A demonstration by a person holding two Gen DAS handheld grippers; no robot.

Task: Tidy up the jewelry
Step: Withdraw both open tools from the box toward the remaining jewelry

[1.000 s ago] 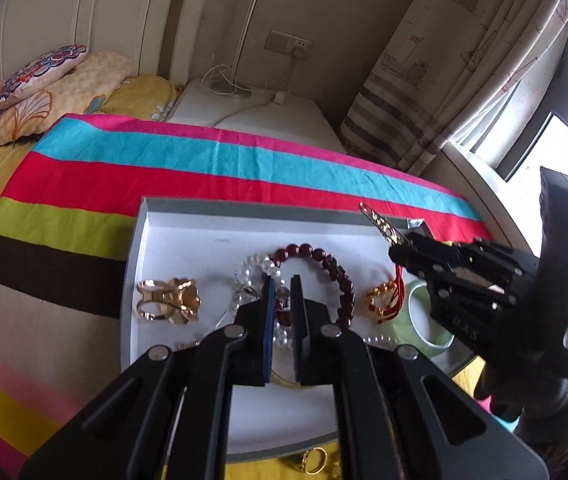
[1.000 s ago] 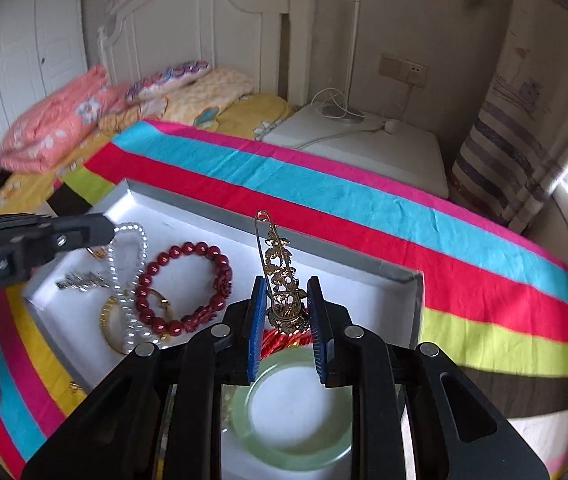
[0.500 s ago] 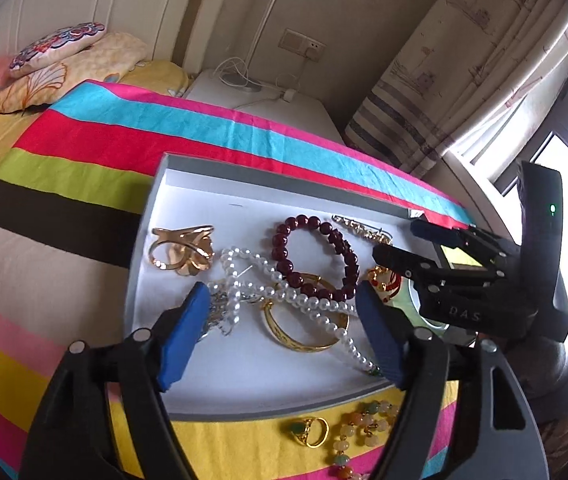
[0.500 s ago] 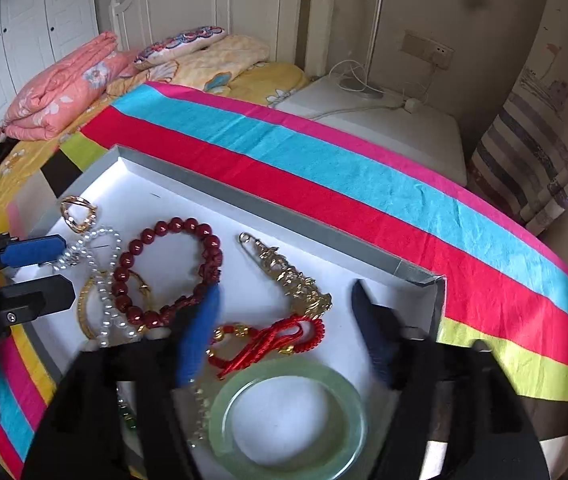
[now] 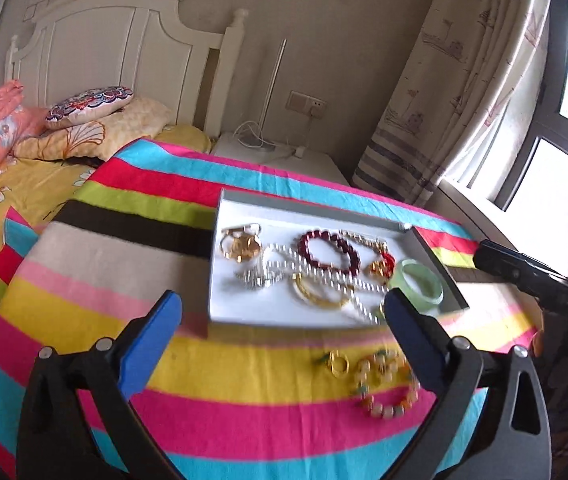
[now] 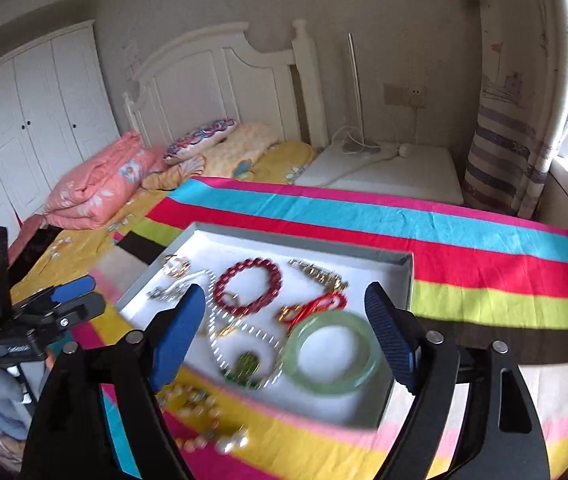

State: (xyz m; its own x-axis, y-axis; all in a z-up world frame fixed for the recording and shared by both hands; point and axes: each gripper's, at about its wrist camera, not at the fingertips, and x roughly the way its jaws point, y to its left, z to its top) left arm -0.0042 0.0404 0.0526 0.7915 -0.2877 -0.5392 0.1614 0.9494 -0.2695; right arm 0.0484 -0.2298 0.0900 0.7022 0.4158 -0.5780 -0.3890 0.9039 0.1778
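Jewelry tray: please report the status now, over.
Left gripper and right gripper opening, both empty. Tray holds most jewelry; gold ring and bead bracelet lie outside on blanket. Nothing in the way.

Soft daylight enters from the window (image 5: 539, 120) on the right, which is blown out to white. The room is evenly lit, with faint shadows. Both fisheye views bend straight lines and darken at the corners. Motion blur smears the jewelry in the tray (image 6: 397, 276).
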